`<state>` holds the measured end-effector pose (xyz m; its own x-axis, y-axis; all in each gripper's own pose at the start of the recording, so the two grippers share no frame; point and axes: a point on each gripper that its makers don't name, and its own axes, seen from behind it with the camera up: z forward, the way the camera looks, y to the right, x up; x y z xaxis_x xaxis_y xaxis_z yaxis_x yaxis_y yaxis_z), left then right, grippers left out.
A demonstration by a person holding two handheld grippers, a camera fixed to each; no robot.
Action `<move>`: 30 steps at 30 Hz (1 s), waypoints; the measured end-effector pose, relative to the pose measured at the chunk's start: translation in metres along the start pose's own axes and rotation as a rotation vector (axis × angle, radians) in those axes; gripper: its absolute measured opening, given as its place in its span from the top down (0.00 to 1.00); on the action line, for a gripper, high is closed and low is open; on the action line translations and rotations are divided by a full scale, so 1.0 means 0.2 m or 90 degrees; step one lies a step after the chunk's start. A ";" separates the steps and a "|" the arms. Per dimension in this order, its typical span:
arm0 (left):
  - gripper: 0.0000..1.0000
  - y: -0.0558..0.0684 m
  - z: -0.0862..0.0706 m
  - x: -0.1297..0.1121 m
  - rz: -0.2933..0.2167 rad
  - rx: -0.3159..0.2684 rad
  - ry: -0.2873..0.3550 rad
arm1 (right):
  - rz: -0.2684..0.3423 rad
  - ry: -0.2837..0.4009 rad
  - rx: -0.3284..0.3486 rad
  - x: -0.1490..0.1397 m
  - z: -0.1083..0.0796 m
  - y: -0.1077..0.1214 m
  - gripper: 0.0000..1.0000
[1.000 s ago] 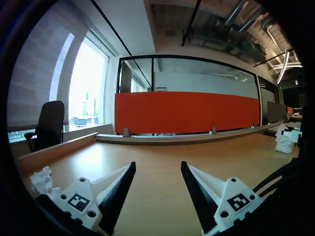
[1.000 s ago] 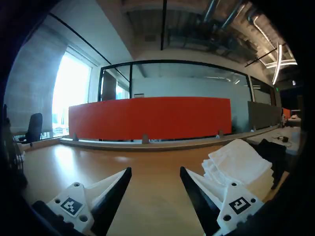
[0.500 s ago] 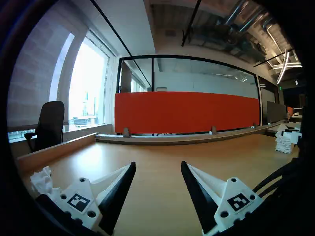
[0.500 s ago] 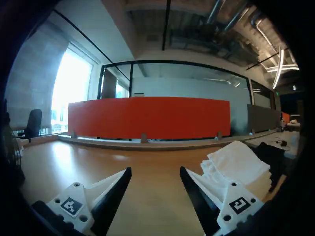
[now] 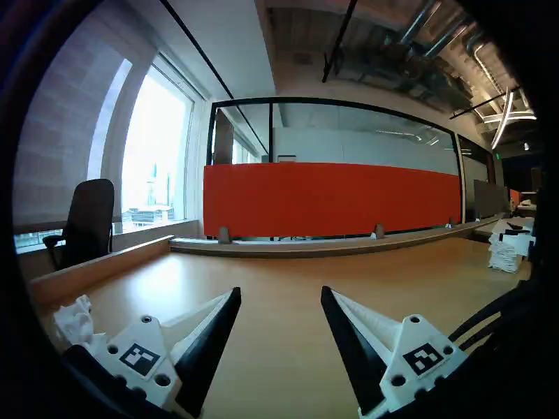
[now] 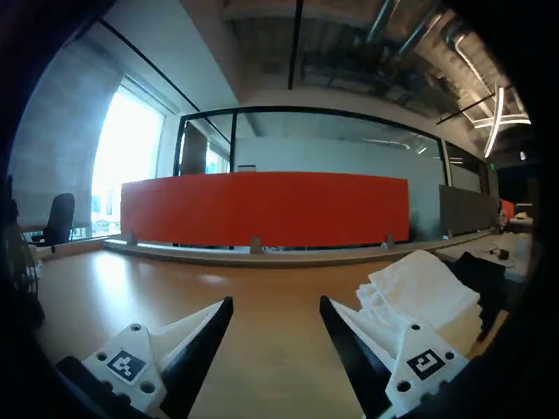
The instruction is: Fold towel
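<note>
Markings: square black-and-white tags point(image 5: 136, 358) on the fingers.
Left claw point(image 5: 279, 292): wide open, holding nothing, above the tabletop point(image 5: 279, 269).
Right claw point(image 6: 274, 302): wide open, holding nothing.
Towel stack point(image 6: 426, 293): folded, white, on the tabletop behind the right claw's right finger.

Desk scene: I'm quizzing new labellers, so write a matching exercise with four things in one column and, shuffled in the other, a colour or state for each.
Things:
1 partition
2 chair
3 towel stack
4 left gripper

Colours or states:
a open, holding nothing
b white, folded
c orange
d black

Pairs: 1-c; 2-d; 3-b; 4-a
</note>
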<state>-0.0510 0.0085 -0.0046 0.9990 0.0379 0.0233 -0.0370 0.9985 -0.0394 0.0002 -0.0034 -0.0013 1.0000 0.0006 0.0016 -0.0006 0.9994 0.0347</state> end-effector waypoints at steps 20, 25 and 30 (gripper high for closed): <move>0.16 0.00 0.00 0.02 0.000 0.000 -0.001 | 0.000 0.000 0.000 0.00 0.00 0.00 0.00; 0.16 -0.01 -0.01 0.02 0.000 0.000 -0.001 | 0.000 0.000 0.000 0.00 0.00 0.00 0.00; 0.16 -0.01 -0.01 0.02 0.000 0.000 -0.001 | 0.000 0.000 0.000 0.00 0.00 0.00 0.00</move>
<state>-0.0460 0.0075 -0.0058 0.9990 0.0380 0.0251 -0.0370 0.9985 -0.0396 0.0000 -0.0037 -0.0012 1.0000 0.0006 0.0017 -0.0007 0.9994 0.0347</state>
